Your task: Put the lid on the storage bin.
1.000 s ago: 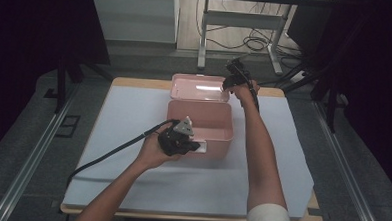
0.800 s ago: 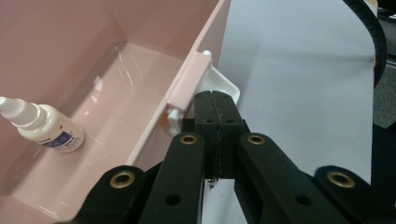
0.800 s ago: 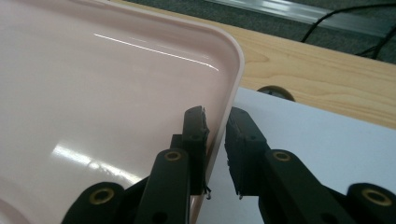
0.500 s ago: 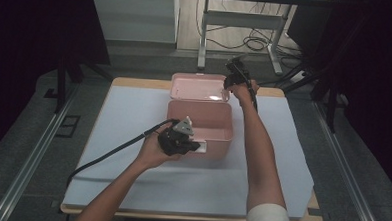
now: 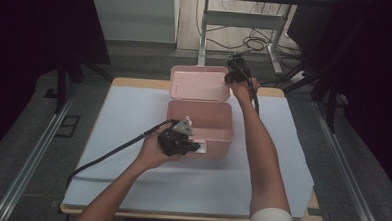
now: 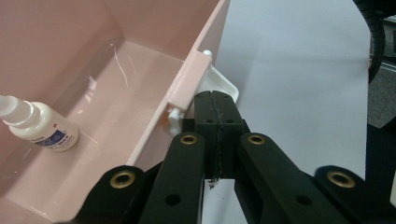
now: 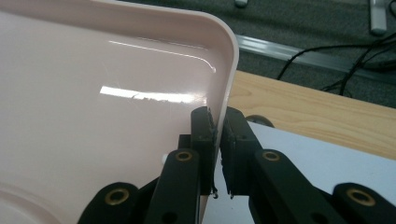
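A pink box point(image 5: 218, 134) stands on the table with its lid point(image 5: 200, 83) hinged up at the back. A small white spray bottle point(image 6: 39, 130) lies on its side inside the box. At the box's front wall my left gripper point(image 5: 195, 146) is shut, its tips point(image 6: 215, 95) pinching the white latch point(image 6: 222, 84). My right gripper point(image 5: 231, 77) is at the lid's right edge. Its jaws have just been closing, and the pads point(image 7: 217, 114) now clamp the lid's rim point(image 7: 224, 70) between them.
The box sits on a white mat point(image 5: 133, 118) that covers a wooden table point(image 7: 303, 102). The left gripper's black cable point(image 5: 107, 154) trails across the mat to the left. Behind the table are a metal desk frame point(image 5: 238, 20) and floor cables point(image 5: 237, 42).
The right hand has risen a little with the lid's edge, so the lid stands more upright. The left hand and the box have stayed put.
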Demonstrator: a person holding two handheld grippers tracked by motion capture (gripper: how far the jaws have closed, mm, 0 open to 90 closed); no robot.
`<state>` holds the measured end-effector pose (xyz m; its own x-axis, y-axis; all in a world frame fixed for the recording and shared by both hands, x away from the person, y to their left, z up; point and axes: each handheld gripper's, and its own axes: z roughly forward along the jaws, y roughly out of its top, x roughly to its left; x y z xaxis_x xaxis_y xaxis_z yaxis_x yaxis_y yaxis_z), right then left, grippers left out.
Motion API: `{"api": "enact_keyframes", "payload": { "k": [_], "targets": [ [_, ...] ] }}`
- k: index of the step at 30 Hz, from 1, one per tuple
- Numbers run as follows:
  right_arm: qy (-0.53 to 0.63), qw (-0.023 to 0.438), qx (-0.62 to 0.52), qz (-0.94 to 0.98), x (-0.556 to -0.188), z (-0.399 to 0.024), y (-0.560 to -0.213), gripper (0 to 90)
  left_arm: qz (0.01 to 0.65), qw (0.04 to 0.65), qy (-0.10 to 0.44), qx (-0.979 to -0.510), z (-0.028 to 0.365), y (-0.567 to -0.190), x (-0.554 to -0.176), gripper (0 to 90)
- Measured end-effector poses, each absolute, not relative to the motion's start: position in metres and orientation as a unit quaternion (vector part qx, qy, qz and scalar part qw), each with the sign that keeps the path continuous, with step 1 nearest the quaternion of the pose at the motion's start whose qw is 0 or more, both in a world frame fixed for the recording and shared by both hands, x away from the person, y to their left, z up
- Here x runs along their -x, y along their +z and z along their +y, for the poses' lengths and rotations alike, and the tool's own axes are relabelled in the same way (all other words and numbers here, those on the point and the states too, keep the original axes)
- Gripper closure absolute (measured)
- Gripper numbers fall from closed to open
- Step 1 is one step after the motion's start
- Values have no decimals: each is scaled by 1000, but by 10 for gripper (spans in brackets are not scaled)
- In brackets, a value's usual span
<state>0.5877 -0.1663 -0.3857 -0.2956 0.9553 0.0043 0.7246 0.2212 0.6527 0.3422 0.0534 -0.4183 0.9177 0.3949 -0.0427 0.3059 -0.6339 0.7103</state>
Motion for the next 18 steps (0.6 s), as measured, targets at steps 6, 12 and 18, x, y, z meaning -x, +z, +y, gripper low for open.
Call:
{"api": "enact_keyframes", "payload": {
  "k": [6,12,18],
  "targets": [
    [297,227,-549,747,-580,-166,-380,847,195,381,58,-902,53,-418,-342,900],
    [308,248,-540,743,-572,-166,-373,849,197,381,58,-902,53,-418,-342,900],
    [324,267,-533,735,-564,-166,-368,852,200,381,58,-901,53,-418,-342,900]
  ]
}}
